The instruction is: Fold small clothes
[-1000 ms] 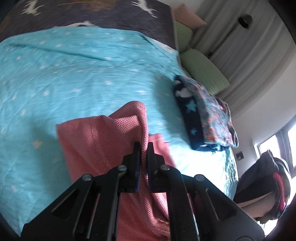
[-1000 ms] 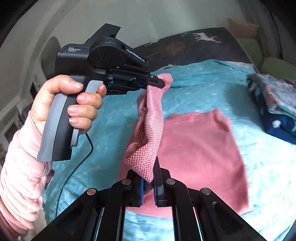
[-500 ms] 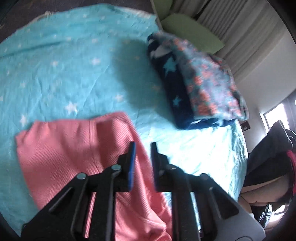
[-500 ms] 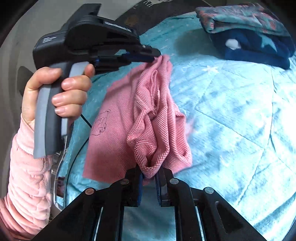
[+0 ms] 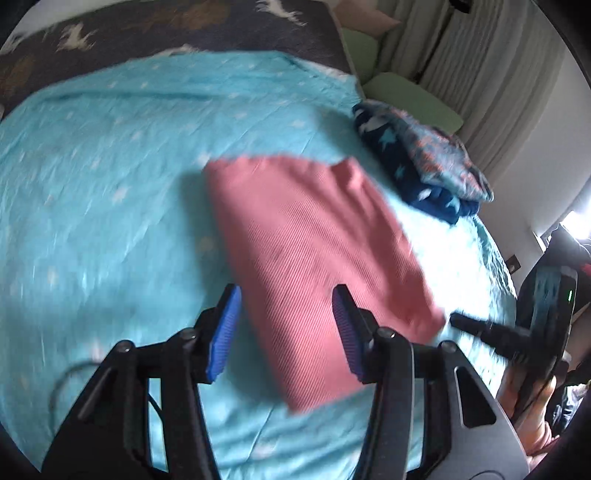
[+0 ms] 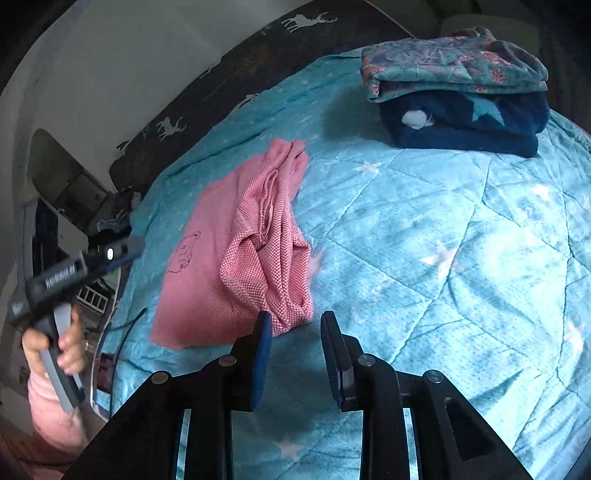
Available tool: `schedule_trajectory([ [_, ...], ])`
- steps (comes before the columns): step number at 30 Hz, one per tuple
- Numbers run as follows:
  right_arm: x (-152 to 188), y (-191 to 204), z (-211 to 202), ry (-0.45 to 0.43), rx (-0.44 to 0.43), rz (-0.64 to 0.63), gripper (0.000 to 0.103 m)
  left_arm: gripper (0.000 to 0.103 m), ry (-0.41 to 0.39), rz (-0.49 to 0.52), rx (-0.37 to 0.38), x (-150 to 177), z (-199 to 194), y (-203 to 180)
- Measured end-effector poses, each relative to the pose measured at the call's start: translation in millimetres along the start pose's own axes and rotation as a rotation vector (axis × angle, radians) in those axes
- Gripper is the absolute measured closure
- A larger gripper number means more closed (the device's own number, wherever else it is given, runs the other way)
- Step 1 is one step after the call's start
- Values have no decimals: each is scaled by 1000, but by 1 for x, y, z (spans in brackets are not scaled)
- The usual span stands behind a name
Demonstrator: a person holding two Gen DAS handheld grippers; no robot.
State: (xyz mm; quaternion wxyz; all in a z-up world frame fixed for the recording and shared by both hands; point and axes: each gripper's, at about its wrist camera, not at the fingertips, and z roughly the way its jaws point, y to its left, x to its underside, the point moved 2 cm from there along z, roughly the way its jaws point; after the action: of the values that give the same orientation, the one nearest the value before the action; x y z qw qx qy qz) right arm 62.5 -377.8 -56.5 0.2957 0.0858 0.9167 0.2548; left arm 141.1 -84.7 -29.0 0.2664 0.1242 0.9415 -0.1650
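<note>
Pink waffle-knit garment (image 6: 236, 258) rumpled, quilted star-print turquoise bedspread (image 6: 443, 240), folded fleece stack (image 6: 461, 92)

Left wrist view motion-blurred, pink garment (image 5: 314, 236) weave smeared, bedspread (image 5: 110, 184) stars streaked

Bed under a turquoise starred quilt (image 5: 110, 155), dark reindeer blanket (image 5: 177, 33) at its far end, green cushions (image 5: 410, 96), pale curtains (image 5: 480, 74), white wall (image 6: 129, 66).

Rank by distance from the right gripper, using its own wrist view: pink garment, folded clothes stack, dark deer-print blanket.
1. Pink garment, just ahead of the opening right gripper, slightly left.
2. Folded clothes stack, farther up, right.
3. Dark deer-print blanket, beyond, along the bed's far edge.
</note>
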Motion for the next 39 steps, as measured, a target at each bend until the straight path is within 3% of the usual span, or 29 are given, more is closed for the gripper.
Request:
schedule_trajectory([
  [4,-1,2,-8,-12,-13,-13,67,50,97,-3,-14,51,1,13],
  [8,-2,20,-1,-11,-22,-47,66,50,87,57,0,59,5,-5],
  [12,6,37,9,2,-22,-83,59,50,98,158,15,62,15,-33],
  [15,10,40,17,48,-45,-71,55,49,111,202,-63,61,27,-40],
  [17,12,43,23,80,-56,-68,54,50,104,171,-127,59,34,-34],
  [20,12,49,34,95,-19,-99,52,50,109,91,-100,58,36,-27],
  [23,11,47,41,108,-22,-98,48,49,96,101,-117,59,33,-27],
  [37,-12,17,58,142,-92,102,48,49,47,52,-88,51,34,-28],
  [38,-13,17,60,145,-87,101,48,50,40,36,-89,50,35,-25],
  [39,-14,18,61,141,-73,94,59,54,36,19,-96,50,34,-21],
])
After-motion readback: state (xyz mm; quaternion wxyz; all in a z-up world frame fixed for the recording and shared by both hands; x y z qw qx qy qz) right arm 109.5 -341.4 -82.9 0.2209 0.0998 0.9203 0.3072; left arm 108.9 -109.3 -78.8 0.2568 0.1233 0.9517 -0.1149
